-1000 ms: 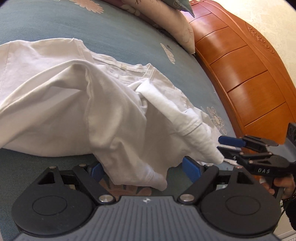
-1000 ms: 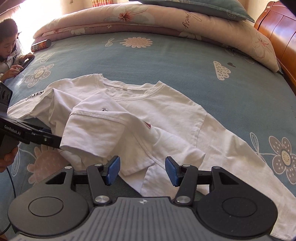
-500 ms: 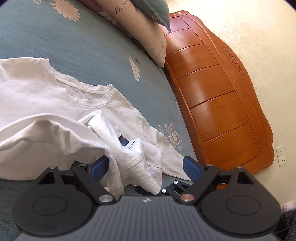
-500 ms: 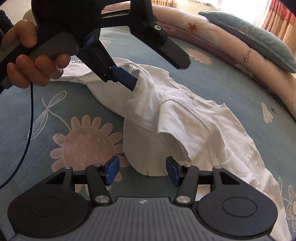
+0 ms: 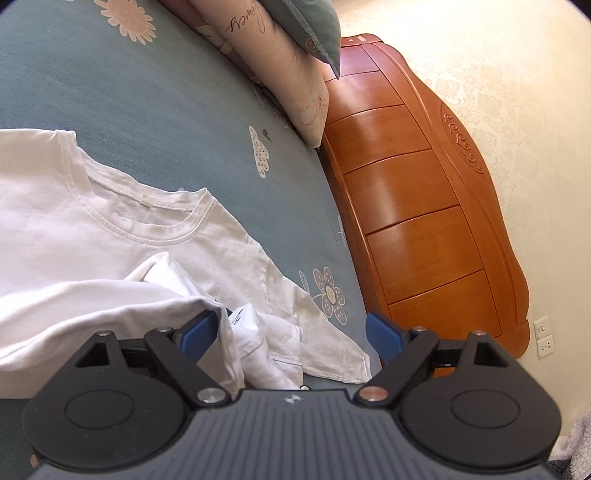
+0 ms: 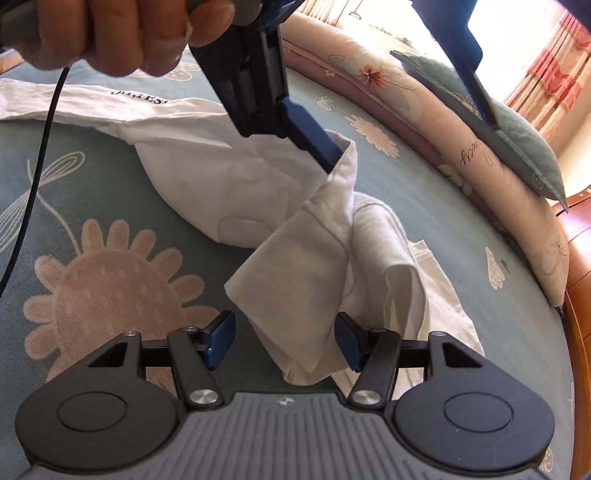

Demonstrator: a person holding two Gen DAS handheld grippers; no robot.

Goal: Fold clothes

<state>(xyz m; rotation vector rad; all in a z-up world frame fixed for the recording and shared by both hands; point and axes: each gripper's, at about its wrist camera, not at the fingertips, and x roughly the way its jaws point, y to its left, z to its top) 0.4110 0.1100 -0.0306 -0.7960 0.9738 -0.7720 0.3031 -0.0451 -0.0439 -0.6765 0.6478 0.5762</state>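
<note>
**Shirt draped over one finger of the left gripper**

Shirt (image 5: pixel 110 243), white, is spread on the bed (image 5: pixel 147 92), collar toward the pillows (image 5: pixel 280 55). A raised fold of it is hung over one blue finger (image 6: pixel 314 138) of the left gripper (image 5: pixel 291 330), whose jaws are spread wide; no pinch is seen. The hand (image 6: pixel 110 33) on that gripper is seen at the top of the right wrist view. The right gripper (image 6: pixel 284 339) is held wide open too, with a hanging corner of the cloth between its fingers, not clamped. A wooden headboard (image 5: pixel 424 221) is seen beside the bed.
</note>
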